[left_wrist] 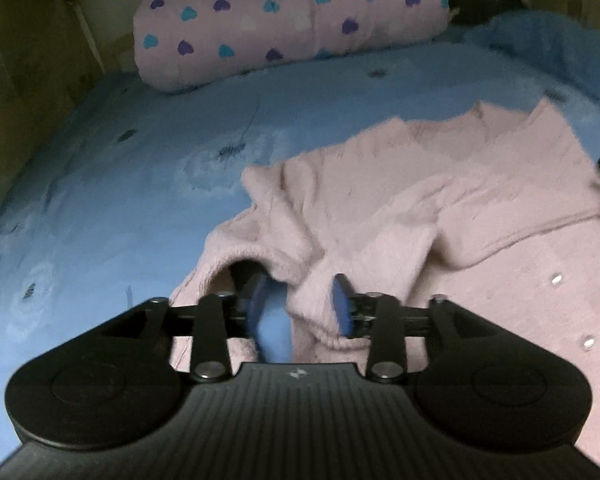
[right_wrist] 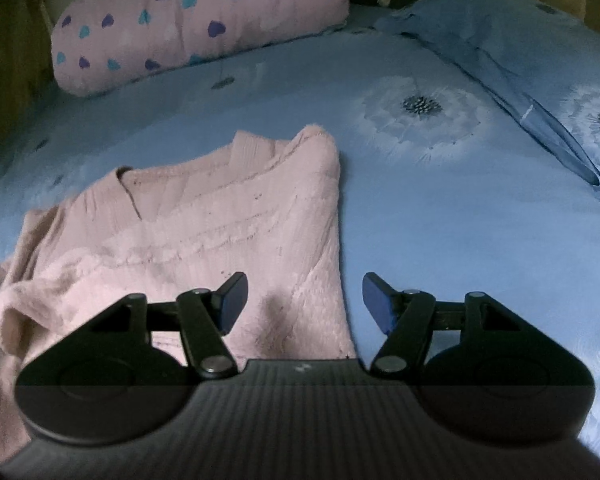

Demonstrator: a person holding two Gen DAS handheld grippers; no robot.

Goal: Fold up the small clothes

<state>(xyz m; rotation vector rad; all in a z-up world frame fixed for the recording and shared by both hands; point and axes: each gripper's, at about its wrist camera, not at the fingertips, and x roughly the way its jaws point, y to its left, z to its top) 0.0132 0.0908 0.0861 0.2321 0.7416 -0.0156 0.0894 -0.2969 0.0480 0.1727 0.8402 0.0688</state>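
Pink sweater, neckline apparently away

My left wrist camera sits just behind its gripper, looking forward and down across the bed, close over the left part of the sweater. My right wrist camera looks the same way from behind its own gripper, near the sweater's right edge. Both views share the sweater, the blue sheet and the far heart-print pillow.
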